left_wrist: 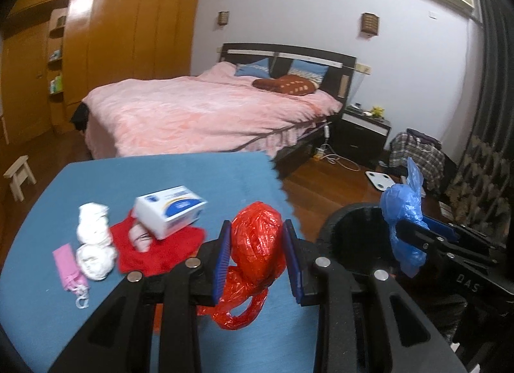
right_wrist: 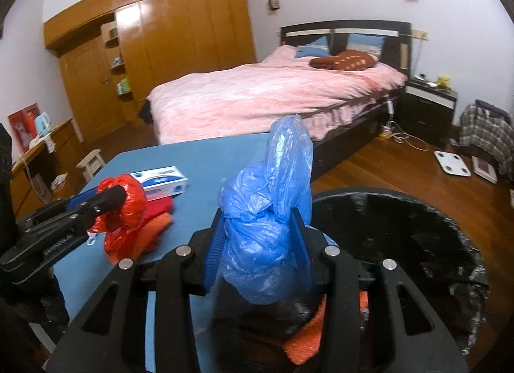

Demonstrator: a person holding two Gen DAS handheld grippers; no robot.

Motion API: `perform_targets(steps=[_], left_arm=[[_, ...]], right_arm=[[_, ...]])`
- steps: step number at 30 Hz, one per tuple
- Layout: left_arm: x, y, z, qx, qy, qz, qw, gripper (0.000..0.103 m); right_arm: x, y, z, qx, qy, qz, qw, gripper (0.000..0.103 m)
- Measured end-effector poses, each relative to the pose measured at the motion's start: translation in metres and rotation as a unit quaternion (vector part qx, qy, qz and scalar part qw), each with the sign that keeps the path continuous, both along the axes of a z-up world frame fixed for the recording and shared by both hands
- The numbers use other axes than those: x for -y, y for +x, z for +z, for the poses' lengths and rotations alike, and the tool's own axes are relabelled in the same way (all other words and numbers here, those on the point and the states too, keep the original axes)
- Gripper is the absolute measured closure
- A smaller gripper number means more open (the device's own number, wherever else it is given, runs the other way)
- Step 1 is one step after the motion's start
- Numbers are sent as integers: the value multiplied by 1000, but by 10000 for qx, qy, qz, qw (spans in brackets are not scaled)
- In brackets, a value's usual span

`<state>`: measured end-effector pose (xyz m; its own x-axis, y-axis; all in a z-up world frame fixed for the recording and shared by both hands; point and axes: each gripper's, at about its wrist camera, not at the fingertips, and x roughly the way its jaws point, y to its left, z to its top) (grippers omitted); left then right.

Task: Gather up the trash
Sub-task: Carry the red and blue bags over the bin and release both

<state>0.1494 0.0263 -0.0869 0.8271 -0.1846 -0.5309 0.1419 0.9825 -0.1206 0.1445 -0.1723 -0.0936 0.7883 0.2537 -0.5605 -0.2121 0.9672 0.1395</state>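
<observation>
Trash comprises a red bag (left_wrist: 257, 244) clamped in the left gripper (left_wrist: 258, 259) above the blue table (left_wrist: 192, 174) and a blue bag (right_wrist: 266, 228) clamped in the right gripper (right_wrist: 260, 252) at the black bin (right_wrist: 401, 228), whose orange contents (right_wrist: 305, 337) only the right view shows, while white wads (left_wrist: 93, 238) appear only left.

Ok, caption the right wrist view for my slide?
Right gripper holds blue plastic bag beside black bin.

Dim indoor light, wardrobe (left_wrist: 128, 36) glare, soft motion blur, fisheye bending, dark vignetted corners.

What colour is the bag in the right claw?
Blue, a crumpled plastic bag; clearest in the right wrist view.
</observation>
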Motion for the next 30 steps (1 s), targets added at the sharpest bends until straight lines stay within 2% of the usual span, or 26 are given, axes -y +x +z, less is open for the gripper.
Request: perform_targets(steps=[12, 25, 28, 30], left_arm=[[78, 11, 7, 62, -8, -773, 9970, 72], [136, 25, -6, -140, 16, -1280, 9917, 72], [143, 27, -10, -212, -27, -1358, 9905, 68], [145, 28, -11, -237, -34, -1374, 9902, 59]], right_arm=[[76, -3, -5, -8, -40, -845, 9964, 64], [120, -8, -22, -135, -118, -1264, 9918, 62], [127, -9, -26, -171, -114, -1368, 9904, 60], [128, -10, -27, -172, -125, -1428, 9895, 53]])
